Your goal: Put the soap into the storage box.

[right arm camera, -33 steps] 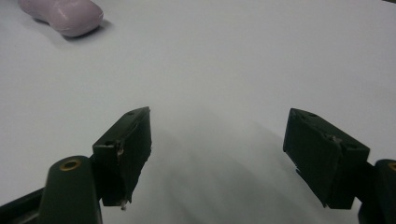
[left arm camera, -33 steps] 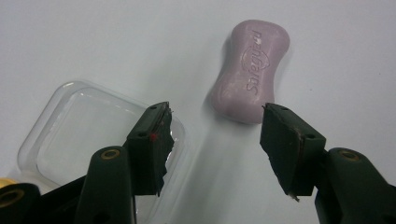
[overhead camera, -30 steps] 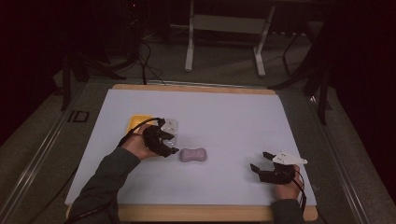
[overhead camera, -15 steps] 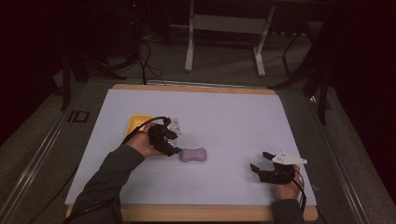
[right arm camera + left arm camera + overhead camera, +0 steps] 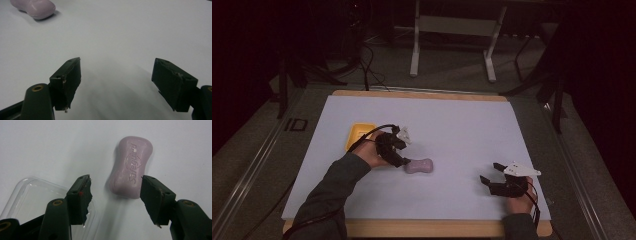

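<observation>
A lilac soap bar point(image 5: 419, 166) point(image 5: 131, 167) lies flat on the white table near its middle. My left gripper point(image 5: 404, 160) point(image 5: 116, 182) is angled down at the bar's near end. Its jaws have just been opening and stand on either side of that end, with a gap between each pad and the soap. At the front right my right gripper point(image 5: 488, 172) point(image 5: 117, 67) rests low over bare table, jaws wide open with nothing between them. The soap point(image 5: 33, 8) also shows at the top left of the right gripper view.
A yellow tray point(image 5: 360, 135) sits just behind the left hand. A clear plastic lid point(image 5: 30, 195) lies under the left gripper's left jaw. The wooden table edge point(image 5: 422, 227) runs along the front; stands and cables are on the floor beyond the far edge.
My left gripper has edged a little toward the soap. The soap and the right gripper have stayed where they were.
</observation>
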A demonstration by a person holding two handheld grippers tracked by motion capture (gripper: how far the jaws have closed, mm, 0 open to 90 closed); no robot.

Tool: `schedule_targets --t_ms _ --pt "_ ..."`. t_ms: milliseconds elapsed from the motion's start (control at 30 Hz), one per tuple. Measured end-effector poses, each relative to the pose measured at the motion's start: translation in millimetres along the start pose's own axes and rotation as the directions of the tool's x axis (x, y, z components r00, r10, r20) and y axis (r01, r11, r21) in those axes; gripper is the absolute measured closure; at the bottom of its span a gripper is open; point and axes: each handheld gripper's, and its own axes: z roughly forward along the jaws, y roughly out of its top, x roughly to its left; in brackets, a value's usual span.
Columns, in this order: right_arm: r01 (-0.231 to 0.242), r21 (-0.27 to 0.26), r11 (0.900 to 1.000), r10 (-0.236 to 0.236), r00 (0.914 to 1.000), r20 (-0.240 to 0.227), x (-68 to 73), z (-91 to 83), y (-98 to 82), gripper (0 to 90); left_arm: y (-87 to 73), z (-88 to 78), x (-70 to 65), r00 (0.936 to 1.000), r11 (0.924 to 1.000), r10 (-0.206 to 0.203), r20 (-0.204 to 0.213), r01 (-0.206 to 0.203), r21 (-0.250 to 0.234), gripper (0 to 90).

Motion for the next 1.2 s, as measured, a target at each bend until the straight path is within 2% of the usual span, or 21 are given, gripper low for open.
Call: schedule_targets --t_ms 400,1200 --pt "-0.002 -0.007 1.0 0.002 1.0 -0.002 -0.7 -0.4 -0.2 23.1 6.1 3.0 0.4 0.9998 0.9998 0.016 0.007 -0.016 0.009 36.5" --pt "-0.004 -0.008 1.0 0.004 1.0 -0.004 -0.6 -0.4 -0.3 23.1 18.0 19.8 -1.8 0.9977 0.9971 0.044 0.051 -0.047 0.059 34.6"
